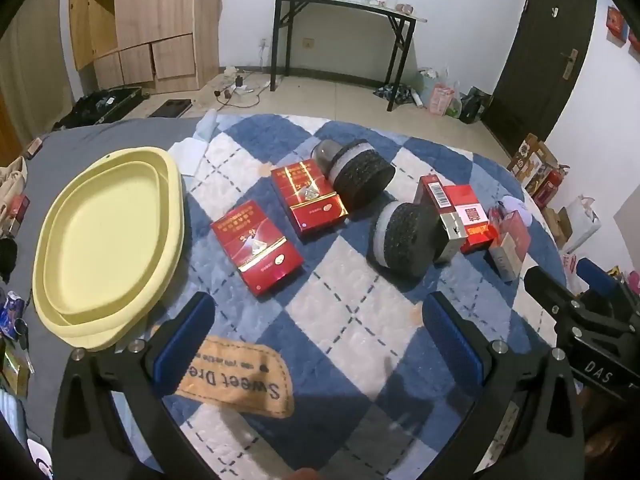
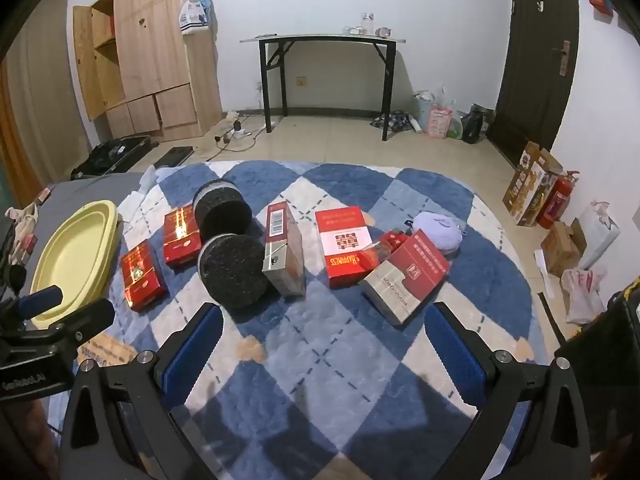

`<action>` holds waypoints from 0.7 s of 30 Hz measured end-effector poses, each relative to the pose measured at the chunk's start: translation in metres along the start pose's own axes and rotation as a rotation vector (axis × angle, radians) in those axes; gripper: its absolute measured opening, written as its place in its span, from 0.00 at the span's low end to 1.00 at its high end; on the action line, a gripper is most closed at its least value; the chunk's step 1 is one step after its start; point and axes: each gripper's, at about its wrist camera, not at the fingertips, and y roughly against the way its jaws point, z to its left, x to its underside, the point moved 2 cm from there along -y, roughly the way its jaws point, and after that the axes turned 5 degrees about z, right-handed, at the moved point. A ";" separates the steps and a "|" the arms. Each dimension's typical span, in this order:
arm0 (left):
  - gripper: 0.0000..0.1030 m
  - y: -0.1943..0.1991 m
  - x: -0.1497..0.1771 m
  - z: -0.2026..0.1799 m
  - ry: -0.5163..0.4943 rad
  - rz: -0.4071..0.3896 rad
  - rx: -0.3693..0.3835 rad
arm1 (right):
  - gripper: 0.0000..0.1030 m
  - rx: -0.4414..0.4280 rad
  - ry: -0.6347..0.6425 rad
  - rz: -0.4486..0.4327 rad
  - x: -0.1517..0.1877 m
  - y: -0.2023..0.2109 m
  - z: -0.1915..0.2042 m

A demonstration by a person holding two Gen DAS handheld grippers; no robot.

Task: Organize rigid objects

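Observation:
Several red boxes lie on a blue and white checked mat (image 1: 344, 292). Two flat red boxes (image 1: 256, 246) (image 1: 308, 198) are near a yellow tray (image 1: 108, 240) on the left. Two black round pucks (image 1: 362, 178) (image 1: 404, 238) lie on their sides mid-mat. A red box (image 1: 444, 216) stands on edge beside the near puck, with a "Happiness" box (image 2: 346, 246) and a red and silver box (image 2: 404, 280) to its right. My left gripper (image 1: 320, 336) is open and empty above the mat's front. My right gripper (image 2: 324, 348) is open and empty too, near the red and silver box.
A purple pouch (image 2: 438, 228) lies at the mat's far right. Clutter sits on the grey surface left of the tray (image 2: 76, 256). Beyond are a black folding table (image 2: 324, 44), a wooden cabinet (image 2: 148, 48), a dark door (image 2: 540, 52) and bags on the floor.

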 end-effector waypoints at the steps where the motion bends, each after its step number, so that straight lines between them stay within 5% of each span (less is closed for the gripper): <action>1: 1.00 0.000 0.000 0.000 0.001 -0.002 0.002 | 1.00 0.001 -0.001 -0.004 0.000 0.000 0.000; 21: 1.00 0.000 0.002 -0.001 -0.001 -0.013 0.006 | 1.00 -0.002 -0.005 -0.007 0.000 0.000 -0.001</action>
